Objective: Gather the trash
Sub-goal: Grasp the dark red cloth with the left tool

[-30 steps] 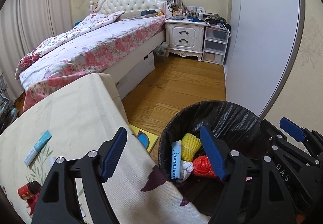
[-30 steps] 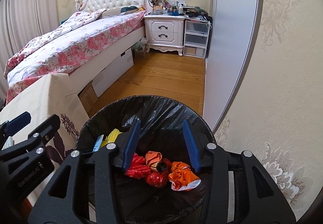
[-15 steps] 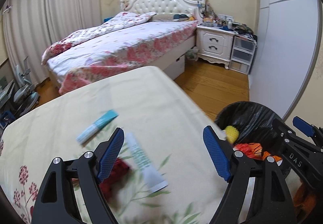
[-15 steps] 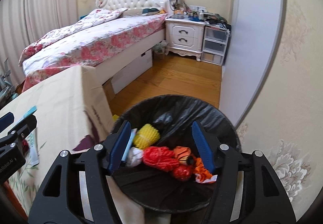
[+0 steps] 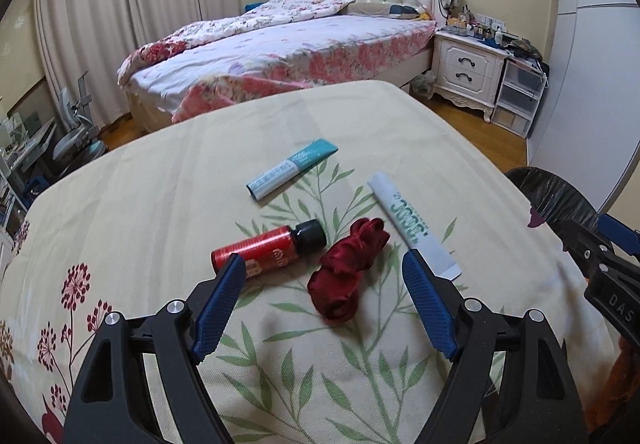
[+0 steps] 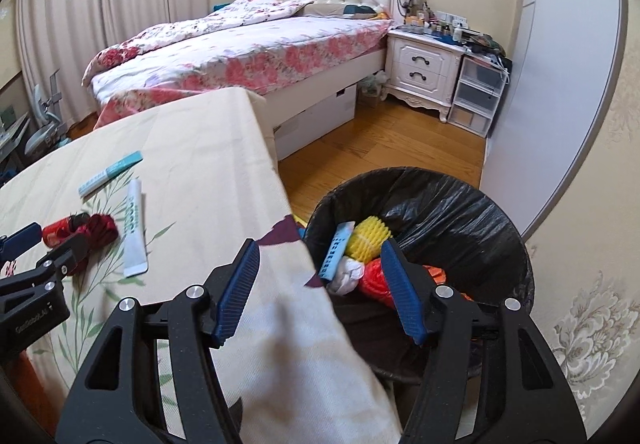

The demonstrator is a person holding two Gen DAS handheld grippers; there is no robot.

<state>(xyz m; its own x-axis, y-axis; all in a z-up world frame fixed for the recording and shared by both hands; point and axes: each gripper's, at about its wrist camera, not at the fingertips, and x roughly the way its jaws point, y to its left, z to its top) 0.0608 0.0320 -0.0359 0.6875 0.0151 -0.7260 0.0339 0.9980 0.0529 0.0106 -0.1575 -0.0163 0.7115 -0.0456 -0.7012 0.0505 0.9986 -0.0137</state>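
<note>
Four pieces of trash are lying on the worktop (image 5: 160, 204) awaiting collection; several are sitting in the bin (image 6: 480, 212); both tools, left (image 5: 324, 304) and right (image 6: 320, 288), are gaping wide, empty.

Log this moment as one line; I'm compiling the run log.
left gripper: open, over crumpled dark-red cloth | right gripper: open, empty, by black-lined trash bin

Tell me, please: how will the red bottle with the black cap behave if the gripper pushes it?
The red bottle lies on its side and looks round, so it would probably roll across the tablecloth. Its glossy surface may slip between the fingers. It looks small, so likely light.
</note>
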